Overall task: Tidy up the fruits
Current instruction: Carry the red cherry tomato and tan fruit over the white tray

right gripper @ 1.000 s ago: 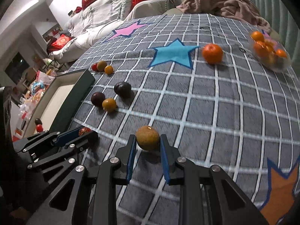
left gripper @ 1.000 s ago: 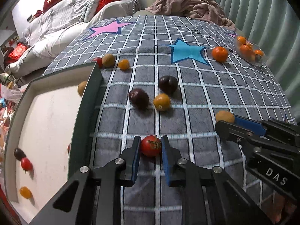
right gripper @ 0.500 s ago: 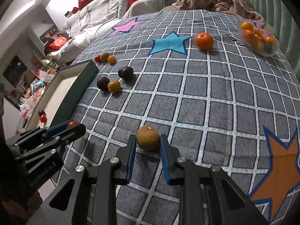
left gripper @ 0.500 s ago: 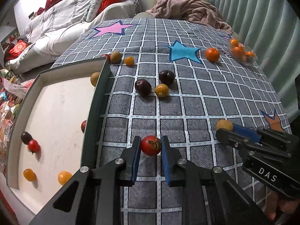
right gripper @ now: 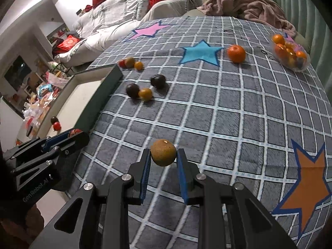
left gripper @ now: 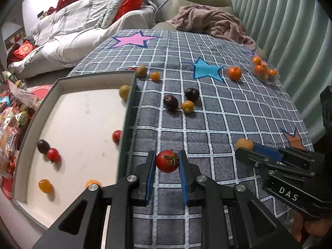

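Left gripper clamped on red tomato, held above cloth just beside tray wall. Right gripper pinched round brown fruit over the checked cloth. Risked slipping: 2 smooth round fruits, narrow pads; could clip tray wall. Tomato's stem end faced camera; no long axis.

Clamped red tomato, brown fruit

The tray's dark wall stands between cloth and tray floor.
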A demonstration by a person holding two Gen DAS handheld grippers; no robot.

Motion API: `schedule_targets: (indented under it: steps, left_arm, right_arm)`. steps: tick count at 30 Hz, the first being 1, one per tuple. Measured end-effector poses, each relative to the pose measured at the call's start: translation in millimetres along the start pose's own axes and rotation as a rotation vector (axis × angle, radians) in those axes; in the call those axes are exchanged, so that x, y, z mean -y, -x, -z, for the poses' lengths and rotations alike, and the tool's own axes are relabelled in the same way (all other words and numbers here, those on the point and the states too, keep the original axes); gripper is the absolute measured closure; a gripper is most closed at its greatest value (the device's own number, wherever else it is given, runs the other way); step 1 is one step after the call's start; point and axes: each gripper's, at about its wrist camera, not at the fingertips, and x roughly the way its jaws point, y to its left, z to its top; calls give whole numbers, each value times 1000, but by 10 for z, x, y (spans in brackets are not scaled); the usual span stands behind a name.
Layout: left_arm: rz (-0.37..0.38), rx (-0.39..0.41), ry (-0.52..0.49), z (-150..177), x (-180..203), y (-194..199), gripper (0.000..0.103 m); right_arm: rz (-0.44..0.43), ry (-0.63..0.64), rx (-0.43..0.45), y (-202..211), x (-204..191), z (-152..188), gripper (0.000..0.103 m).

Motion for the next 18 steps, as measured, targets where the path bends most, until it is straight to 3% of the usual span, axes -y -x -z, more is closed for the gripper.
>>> schedule_targets:
  steps: [18]
  left_arm:
    - [-78, 38, 176, 190, -1051, 179, 80]
  right_arm:
    - [-54, 170, -12, -89, -988, -188, 75]
